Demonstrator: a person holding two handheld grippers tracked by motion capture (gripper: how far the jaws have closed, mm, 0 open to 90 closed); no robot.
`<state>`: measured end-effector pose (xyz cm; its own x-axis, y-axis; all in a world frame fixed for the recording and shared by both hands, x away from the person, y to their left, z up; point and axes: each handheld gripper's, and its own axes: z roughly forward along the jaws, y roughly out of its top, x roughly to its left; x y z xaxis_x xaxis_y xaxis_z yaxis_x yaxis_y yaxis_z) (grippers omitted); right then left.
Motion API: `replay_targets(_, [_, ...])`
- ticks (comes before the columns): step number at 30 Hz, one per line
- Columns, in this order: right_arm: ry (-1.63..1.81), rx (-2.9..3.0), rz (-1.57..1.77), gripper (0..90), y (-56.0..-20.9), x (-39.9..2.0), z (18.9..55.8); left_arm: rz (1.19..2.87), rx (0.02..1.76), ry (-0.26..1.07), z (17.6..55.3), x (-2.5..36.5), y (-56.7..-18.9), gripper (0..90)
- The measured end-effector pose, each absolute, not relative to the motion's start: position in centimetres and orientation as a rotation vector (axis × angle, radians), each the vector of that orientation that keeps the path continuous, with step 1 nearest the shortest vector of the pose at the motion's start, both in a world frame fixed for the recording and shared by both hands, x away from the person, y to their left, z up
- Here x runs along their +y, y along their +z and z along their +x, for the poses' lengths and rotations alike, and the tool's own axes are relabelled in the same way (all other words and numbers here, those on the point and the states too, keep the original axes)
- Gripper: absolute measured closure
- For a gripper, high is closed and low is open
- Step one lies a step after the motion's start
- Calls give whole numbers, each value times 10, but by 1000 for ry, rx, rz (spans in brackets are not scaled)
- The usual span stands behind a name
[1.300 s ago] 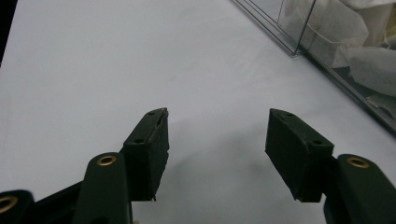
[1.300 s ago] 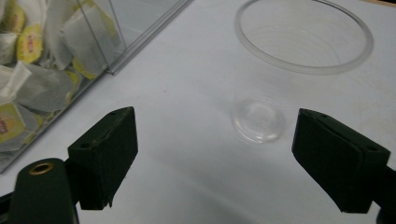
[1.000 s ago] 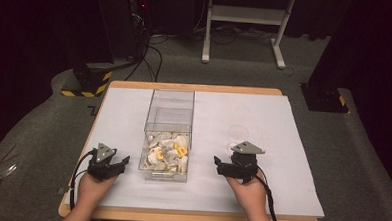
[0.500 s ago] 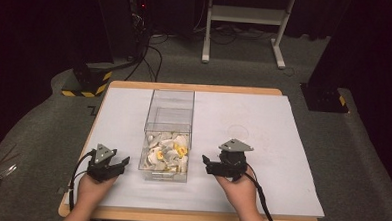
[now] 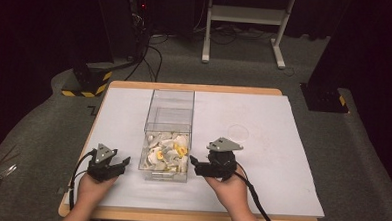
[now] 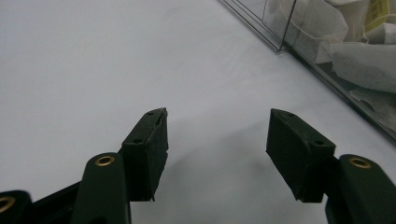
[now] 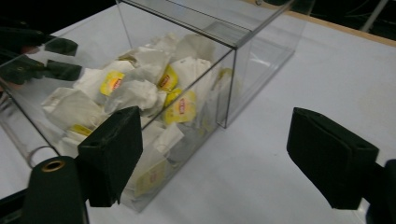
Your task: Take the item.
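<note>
**A:** What's hard to read from your side?

**B:** The clear box (image 5: 167, 134) has walls that nearly vanish against the white bench (image 5: 281, 174); in the high view you mostly catch its edges. The tea bags (image 5: 166, 153) inside are a crumpled heap, and you can't count them or read the yellow tags. In your left gripper view the box is cut off at the top right corner, and in your right gripper view its far end runs out of frame.

**A:** Which way does the box lie?

**B:** Its long axis runs straight away from you across the bench, open side up. The tea bags fill only the end nearest you; the far half looks bare.

**A:** And against your jaws?

**B:** Your right gripper (image 5: 197, 165) sits just beside the box's right wall at the near end, pointing at it, not touching. Its jaws have just been closing a little, yet they stand wide apart with nothing between them; the box corner sits ahead of the left jaw. Your left gripper (image 5: 124, 163) rests near the box's left wall, jaws parted and empty, the box off ahead.
</note>
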<state>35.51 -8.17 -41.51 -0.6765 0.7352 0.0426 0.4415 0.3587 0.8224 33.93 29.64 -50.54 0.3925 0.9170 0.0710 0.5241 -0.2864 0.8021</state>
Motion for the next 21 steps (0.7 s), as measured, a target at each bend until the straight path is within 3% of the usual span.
replay_targets(21, [1318, 2396, 920, 380, -409, -39, 359, 1927, 1232, 696, 339, 297, -505, 384])
